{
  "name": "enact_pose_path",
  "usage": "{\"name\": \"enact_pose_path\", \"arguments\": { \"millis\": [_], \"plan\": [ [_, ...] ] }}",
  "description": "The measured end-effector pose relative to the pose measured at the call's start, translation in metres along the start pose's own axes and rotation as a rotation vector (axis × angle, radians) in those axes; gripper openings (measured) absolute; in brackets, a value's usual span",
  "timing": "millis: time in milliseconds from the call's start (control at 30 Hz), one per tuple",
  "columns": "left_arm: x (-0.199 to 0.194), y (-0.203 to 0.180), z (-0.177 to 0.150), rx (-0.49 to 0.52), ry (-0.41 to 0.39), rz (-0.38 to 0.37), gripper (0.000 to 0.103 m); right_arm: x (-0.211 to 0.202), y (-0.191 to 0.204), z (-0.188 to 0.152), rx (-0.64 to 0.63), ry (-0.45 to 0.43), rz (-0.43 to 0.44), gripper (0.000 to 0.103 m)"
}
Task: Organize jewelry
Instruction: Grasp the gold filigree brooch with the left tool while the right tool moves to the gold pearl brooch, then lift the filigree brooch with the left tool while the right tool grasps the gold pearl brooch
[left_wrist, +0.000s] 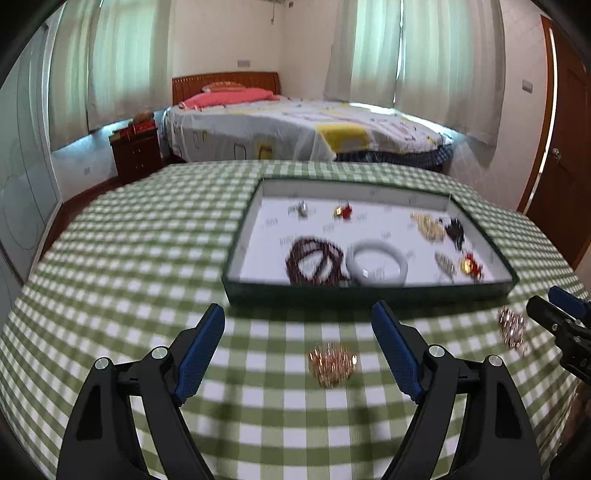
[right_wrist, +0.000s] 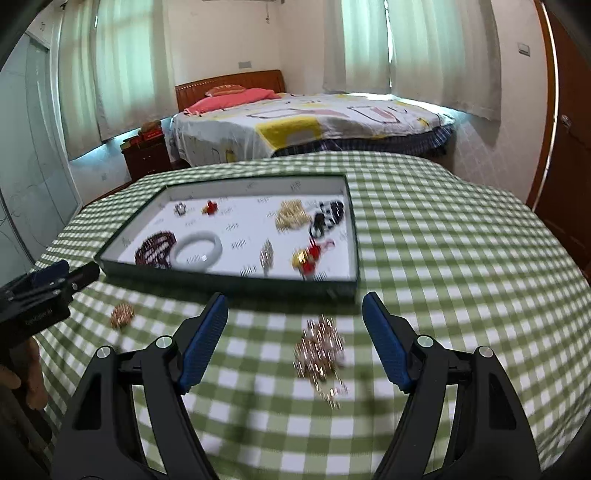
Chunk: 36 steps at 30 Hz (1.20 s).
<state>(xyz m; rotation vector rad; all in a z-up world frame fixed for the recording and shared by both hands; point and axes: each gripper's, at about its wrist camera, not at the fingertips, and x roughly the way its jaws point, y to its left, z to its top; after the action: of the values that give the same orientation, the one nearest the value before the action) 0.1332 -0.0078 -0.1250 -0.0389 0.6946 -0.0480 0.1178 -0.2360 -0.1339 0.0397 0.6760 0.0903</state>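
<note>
Left gripper: fingers held wide apart, nothing between the pads; aimed down at the tablecloth just short of the tray's near wall

Gold chain bundle: lying loose on the cloth between the tray and the table's near edge, seen in the gap between the left fingers and a little nearer than their tips; a compact, roughly round heap, so no clear long axis can be made out through the blur

Right gripper: fingers likewise spread, empty; pointed at the cloth in front of the tray's near right corner

Silvery chain cluster: on the cloth between the right fingers, near their tips; stretched somewhat toward the table's near edge, with a thin tail trailing that way

Nearer hand: each heap is judged to belong to the gripper it is centred under; the gold bundle to the left, the silvery cluster to the right

Tray: dark-walled, white-floored, well inside the table's far half; a pale bangle and dark beads are set by its near wall, smaller pieces beyond

Judged next move: a descent straight onto each heap, then a lift over the near wall
</note>
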Motion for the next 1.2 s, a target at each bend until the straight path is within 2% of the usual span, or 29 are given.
{"name": "enact_pose_path", "arguments": {
  "millis": [167, 333, 400, 567, 600, 833, 967, 1067, 1100, 1200],
  "plan": [
    [0.015, -0.002, -0.010, 0.000, 0.051, -0.003, 0.079, 0.004, -0.002, -0.017, 0.010, 0.033, -0.002, 0.074],
    [0.023, -0.004, -0.018, 0.003, 0.084, -0.001, 0.078, 0.004, -0.005, -0.022, 0.020, 0.029, 0.005, 0.074],
    [0.026, -0.004, -0.019, 0.006, 0.097, -0.003, 0.073, 0.003, -0.005, -0.022, 0.023, 0.027, 0.007, 0.074],
    [0.030, -0.006, -0.021, 0.007, 0.124, -0.018, 0.071, 0.003, -0.007, -0.025, 0.033, 0.032, 0.010, 0.074],
    [0.031, -0.006, -0.022, 0.010, 0.135, -0.024, 0.065, 0.004, -0.007, -0.025, 0.035, 0.033, 0.010, 0.074],
    [0.028, -0.015, -0.027, 0.072, 0.137, -0.023, 0.046, 0.004, -0.007, -0.024, 0.039, 0.033, 0.012, 0.074],
    [0.024, -0.018, -0.030, 0.103, 0.124, -0.035, 0.026, 0.005, -0.007, -0.024, 0.040, 0.036, 0.011, 0.074],
    [0.023, -0.016, -0.029, 0.096, 0.119, -0.045, 0.023, 0.006, -0.008, -0.024, 0.043, 0.043, 0.013, 0.074],
    [0.022, -0.014, -0.029, 0.083, 0.115, -0.060, 0.012, 0.006, -0.009, -0.024, 0.044, 0.045, 0.014, 0.074],
    [0.020, -0.008, -0.028, 0.051, 0.104, -0.076, 0.011, 0.009, -0.012, -0.022, 0.051, 0.053, 0.011, 0.074]
  ]
}}
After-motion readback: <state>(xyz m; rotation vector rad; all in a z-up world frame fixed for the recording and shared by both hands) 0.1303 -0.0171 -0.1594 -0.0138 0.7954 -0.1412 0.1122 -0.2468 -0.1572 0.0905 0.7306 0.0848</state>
